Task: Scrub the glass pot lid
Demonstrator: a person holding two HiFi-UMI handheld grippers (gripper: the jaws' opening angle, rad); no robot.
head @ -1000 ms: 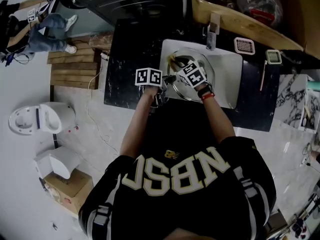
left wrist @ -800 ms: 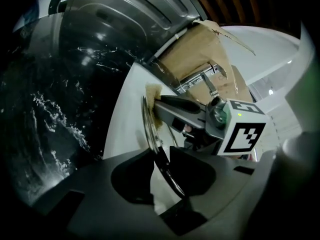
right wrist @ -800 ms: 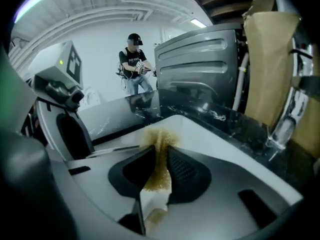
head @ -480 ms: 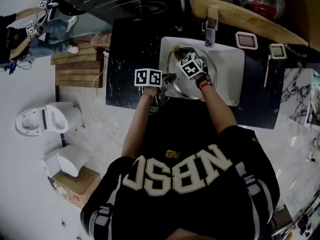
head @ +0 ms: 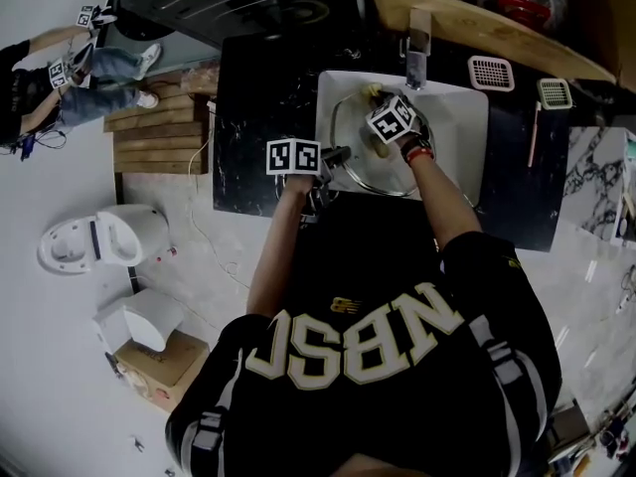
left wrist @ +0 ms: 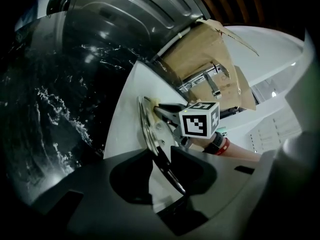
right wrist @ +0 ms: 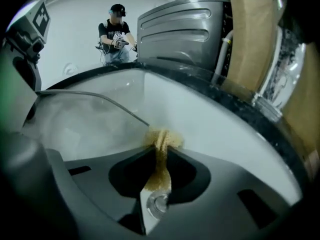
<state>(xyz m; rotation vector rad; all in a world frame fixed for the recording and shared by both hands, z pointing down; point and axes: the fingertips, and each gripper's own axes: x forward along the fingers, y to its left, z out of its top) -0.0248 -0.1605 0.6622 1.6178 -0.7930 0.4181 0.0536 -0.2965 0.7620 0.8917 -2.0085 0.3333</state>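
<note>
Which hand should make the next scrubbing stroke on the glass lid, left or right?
Right. The right gripper is shut on the sponge at the glass lid's far rim. The left gripper grips the near rim, propping it in the sink; its jaws have just been opening slightly.

The place reads as a makeshift kitchen station in a bare, workshop-like room: a white sink (head: 465,152) with a faucet (head: 418,48) at twelve o'clock sits in a black marbled counter (head: 256,127), with wooden pallets (head: 159,142) and another person (head: 50,79) at ten o'clock.
</note>
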